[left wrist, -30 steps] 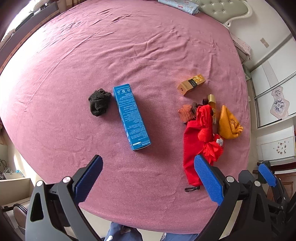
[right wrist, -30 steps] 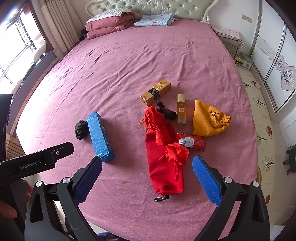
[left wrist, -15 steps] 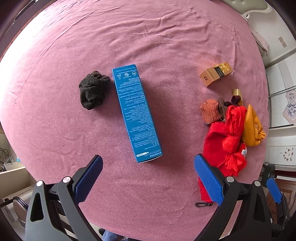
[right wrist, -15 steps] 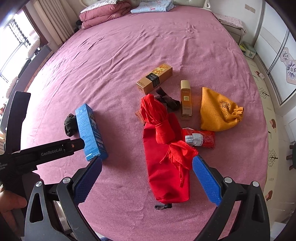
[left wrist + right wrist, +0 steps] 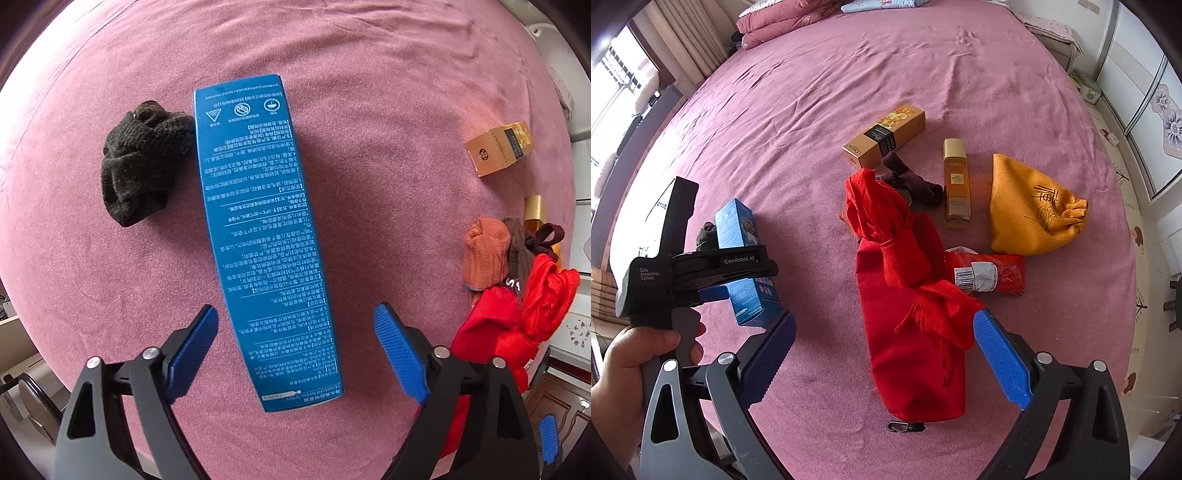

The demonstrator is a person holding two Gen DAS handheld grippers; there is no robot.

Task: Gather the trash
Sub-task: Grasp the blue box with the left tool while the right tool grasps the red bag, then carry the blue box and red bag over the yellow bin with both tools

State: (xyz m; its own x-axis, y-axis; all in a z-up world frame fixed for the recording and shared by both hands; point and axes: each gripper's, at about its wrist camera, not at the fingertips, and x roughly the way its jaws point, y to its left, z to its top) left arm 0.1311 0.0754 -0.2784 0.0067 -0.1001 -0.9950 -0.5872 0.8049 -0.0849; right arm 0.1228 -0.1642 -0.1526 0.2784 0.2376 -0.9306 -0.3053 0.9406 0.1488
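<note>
The left claw (image 5: 716,295) hides the middle of the blue box (image 5: 738,229).

Big bed (image 5: 820,74) with a wrinkly pink cover; lying on it are a blue box (image 5: 258,229) touching a black sock (image 5: 138,181), gold box (image 5: 884,134), gold bottle (image 5: 956,179), brown sock (image 5: 910,181), yellow pouch (image 5: 1028,206), red bag (image 5: 908,332) and red packet (image 5: 991,275); folded bedding (image 5: 775,22) sits at the head.
</note>
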